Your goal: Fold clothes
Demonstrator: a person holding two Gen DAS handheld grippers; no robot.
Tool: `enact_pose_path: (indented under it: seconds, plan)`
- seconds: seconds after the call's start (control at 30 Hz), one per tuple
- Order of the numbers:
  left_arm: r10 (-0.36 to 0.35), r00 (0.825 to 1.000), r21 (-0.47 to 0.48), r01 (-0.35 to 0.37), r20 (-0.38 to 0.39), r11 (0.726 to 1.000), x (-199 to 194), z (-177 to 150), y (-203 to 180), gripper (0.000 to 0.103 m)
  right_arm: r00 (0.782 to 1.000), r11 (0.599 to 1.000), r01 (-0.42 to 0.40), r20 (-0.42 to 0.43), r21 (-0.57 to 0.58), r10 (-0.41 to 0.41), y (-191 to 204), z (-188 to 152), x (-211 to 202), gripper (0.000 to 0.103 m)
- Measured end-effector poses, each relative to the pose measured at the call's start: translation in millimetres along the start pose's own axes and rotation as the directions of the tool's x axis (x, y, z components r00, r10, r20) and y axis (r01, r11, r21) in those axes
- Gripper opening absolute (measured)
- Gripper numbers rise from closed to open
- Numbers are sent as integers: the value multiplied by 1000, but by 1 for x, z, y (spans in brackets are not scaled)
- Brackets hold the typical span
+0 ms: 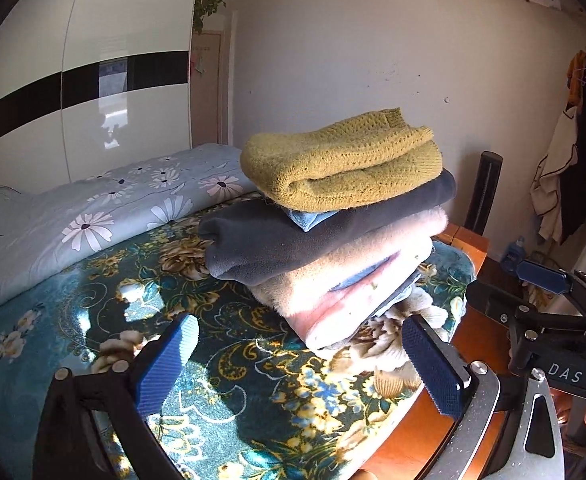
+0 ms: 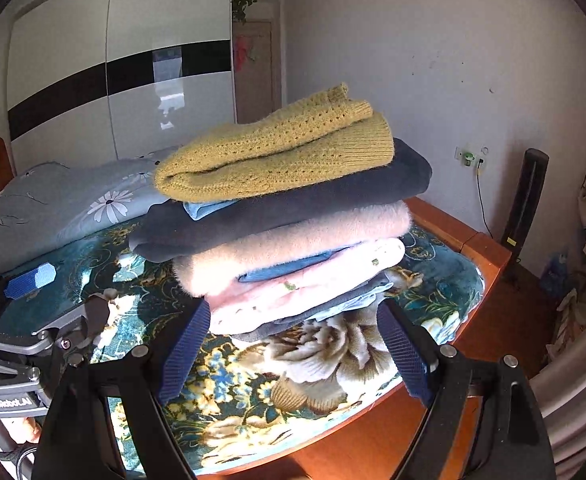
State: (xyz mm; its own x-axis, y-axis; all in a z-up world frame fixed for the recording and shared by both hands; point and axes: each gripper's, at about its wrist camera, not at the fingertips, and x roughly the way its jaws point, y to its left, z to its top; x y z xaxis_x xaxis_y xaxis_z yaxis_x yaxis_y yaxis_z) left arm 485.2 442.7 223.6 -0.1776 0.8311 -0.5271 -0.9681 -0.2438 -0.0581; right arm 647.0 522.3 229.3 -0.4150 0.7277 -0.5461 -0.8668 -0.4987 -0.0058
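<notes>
A stack of folded clothes stands on the floral teal bedspread near the bed's corner. On top lies a mustard knit sweater, also in the right wrist view. Under it are a dark grey garment, a fluffy pink one and thinner pale pink and blue pieces. My left gripper is open and empty just in front of the stack. My right gripper is open and empty, its jaws at the stack's base.
A grey quilt with white daisies lies bunched at the far left of the bed. The wooden bed frame edges the right side. A white wardrobe stands behind. Clothes hang on a rack at right.
</notes>
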Motion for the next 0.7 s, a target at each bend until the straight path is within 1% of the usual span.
enact_pose_path:
  seconds: [0.1,0.17,0.27,0.47,0.7]
  plan:
    - [-11,1000,-4,11,-22,1000,0,-1,0,103,1000,1000,18,5,-13,-17,2,0,-4,86]
    - [-5,1000,-3,5,-27,1000,0,-1,0,103,1000,1000,25,10,-18,-25,3,-1,-7,86]
    - [11,1000,4,-11,-28,1000,-1,-1,0,103,1000,1000,21,13,-19,-21,5,-1,-11,86]
    - [10,1000,3,-10,-30,1000,-5,-1,0,103,999,999,23,29,-35,-22,9,1,-19,86]
    - [36,999,7,-36,-38,999,-5,-3,1,103,1000,999,18,24,-51,-17,12,-2,-22,86]
